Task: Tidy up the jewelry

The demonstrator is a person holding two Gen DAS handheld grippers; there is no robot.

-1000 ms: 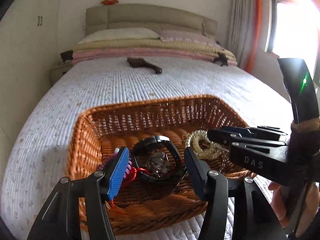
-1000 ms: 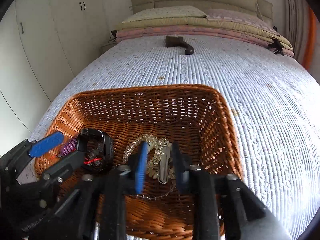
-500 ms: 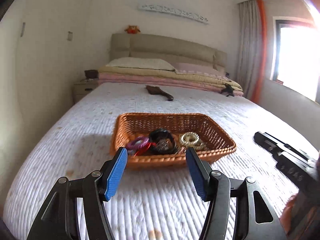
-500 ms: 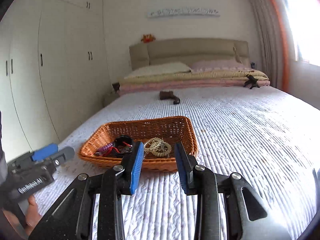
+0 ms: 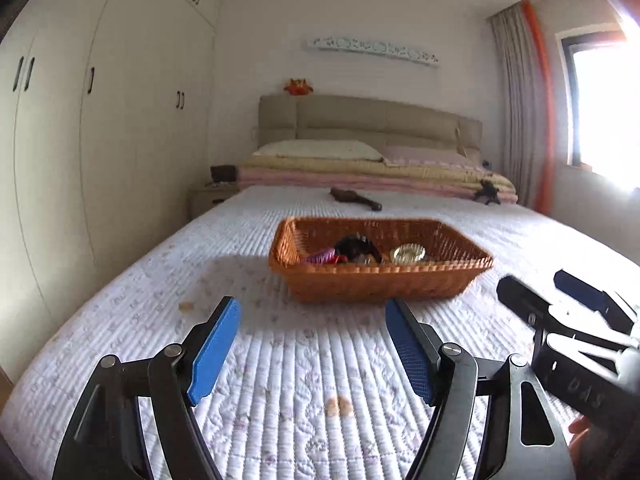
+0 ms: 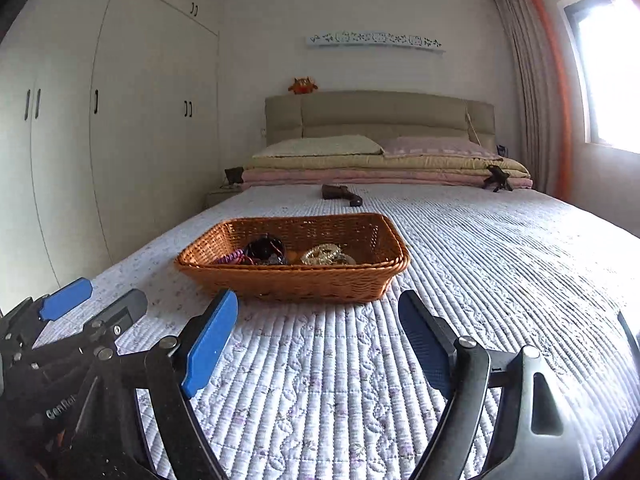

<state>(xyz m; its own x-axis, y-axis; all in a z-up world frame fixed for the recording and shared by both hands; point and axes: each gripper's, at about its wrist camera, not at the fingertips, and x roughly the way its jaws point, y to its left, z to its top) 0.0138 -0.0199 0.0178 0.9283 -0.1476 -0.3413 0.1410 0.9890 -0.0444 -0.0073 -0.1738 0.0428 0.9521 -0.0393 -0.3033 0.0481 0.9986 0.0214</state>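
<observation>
Left wrist view looks down a long bed [image 5: 280, 360] with a white quilted cover. A brown wicker basket [image 5: 380, 280] sits on the bed, out in front of the left gripper [image 5: 312, 344] and well apart from it. The left gripper has its two blue fingers [image 5: 214, 350] spread wide, and nothing is between them — only the bed cover shows in the gap.

Inside the basket lie the jewelry pieces. A purple coiled bracelet [image 5: 320, 257] is on the left side, a black watch [image 5: 358, 247] is in the middle just beside it, and a gold beaded bracelet [image 5: 408, 254] is on the right. A bit of red string [image 5: 341, 258] pokes out between the purple one and the watch.

Right wrist view shows the same basket [image 6: 292, 280] a little to the left of the right gripper [image 6: 320, 340]. This gripper is spread wide too and holds nothing. From here the purple coiled bracelet [image 6: 232, 258], the black watch [image 6: 266, 249] and the gold beaded bracelet [image 6: 326, 255] all rest on the basket floor.

Each gripper can be seen from the other camera — the right one [image 5: 560, 300] low at the right edge, the left one [image 6: 100, 300] low at the left edge.

Far back on the bed are a dark brown object [image 6: 342, 194], a folded stack of blankets [image 6: 384, 172] and two pillows [image 6: 320, 146]. White wardrobe doors [image 6: 100, 140] fill the left wall, and an orange toy [image 6: 303, 85] sits on the headboard [image 6: 380, 114].
</observation>
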